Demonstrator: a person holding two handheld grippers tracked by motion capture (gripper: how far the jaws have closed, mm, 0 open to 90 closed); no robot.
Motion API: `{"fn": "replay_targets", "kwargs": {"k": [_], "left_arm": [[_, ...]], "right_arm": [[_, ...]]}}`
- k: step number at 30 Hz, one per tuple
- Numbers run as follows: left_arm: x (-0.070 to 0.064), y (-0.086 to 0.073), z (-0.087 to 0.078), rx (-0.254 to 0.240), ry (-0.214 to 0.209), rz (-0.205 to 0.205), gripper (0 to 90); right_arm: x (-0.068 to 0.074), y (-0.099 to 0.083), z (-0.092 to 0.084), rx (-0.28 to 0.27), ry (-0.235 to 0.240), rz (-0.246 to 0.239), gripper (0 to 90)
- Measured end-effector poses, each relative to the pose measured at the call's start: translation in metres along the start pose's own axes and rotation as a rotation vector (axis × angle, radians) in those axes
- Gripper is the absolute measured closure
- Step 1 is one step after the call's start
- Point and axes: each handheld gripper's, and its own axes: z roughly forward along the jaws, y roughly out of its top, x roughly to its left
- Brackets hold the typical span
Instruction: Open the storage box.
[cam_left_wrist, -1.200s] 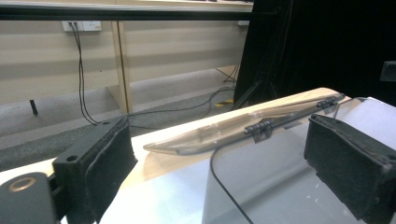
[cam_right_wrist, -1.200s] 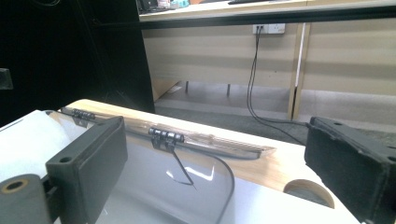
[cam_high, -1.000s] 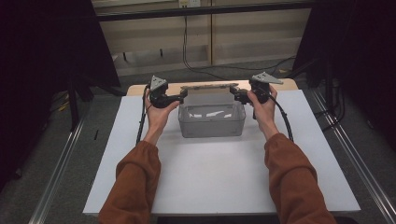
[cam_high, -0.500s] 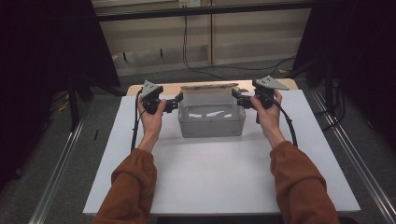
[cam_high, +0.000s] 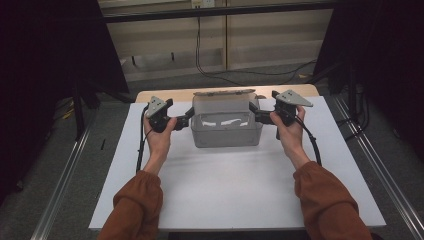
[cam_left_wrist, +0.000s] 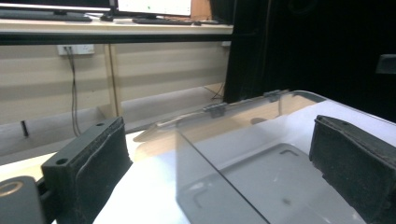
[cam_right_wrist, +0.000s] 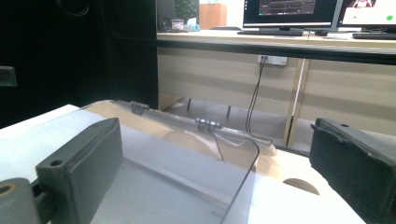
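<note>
Between each hand-held gripper (cam_high: 190, 120) (jaws apart) sits the clear box (cam_high: 227, 131).

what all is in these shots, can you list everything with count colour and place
clear plastic box with a hinged lid: 1, see-through grey, far middle of the board, lid open at the back, between the two grippers
white flat board: 1, white, covering the table top
light wooden table: 1, tan, edge showing behind the board
black cables: a few, black, on the floor beyond the table
computer monitors: at least 2, dark, on a desk in the background
left gripper: 1, black, at the box's left wall, jaws open
right gripper: 1, black, at the box's right wall, jaws open
sleeves: 2, rust orange, near edge
</note>
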Motion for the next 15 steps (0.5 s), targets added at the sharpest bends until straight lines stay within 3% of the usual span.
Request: {"fn": "replay_targets", "kwargs": {"k": [3, 5, 10, 15], "left_arm": [[-0.004, -0.002, -0.006, -0.009, -0.01, -0.013, 4.3], [-0.005, -0.004, -0.012, -0.021, -0.045, -0.026, 2.9], [-0.009, -0.006, -0.022, -0.03, -0.025, -0.02, 2.8], [-0.015, -0.009, -0.033, -0.024, -0.013, 0.003, 2.9]], "right_arm": [[0.002, -0.003, -0.008, -0.004, -0.011, -0.02, 2.2], [0.003, -0.005, -0.013, -0.007, -0.011, -0.03, 2.0], [0.009, -0.012, -0.03, -0.001, 0.01, 0.003, 1.6], [0.014, -0.015, -0.04, 0.0, 0.002, -0.018, 1.6]]}}
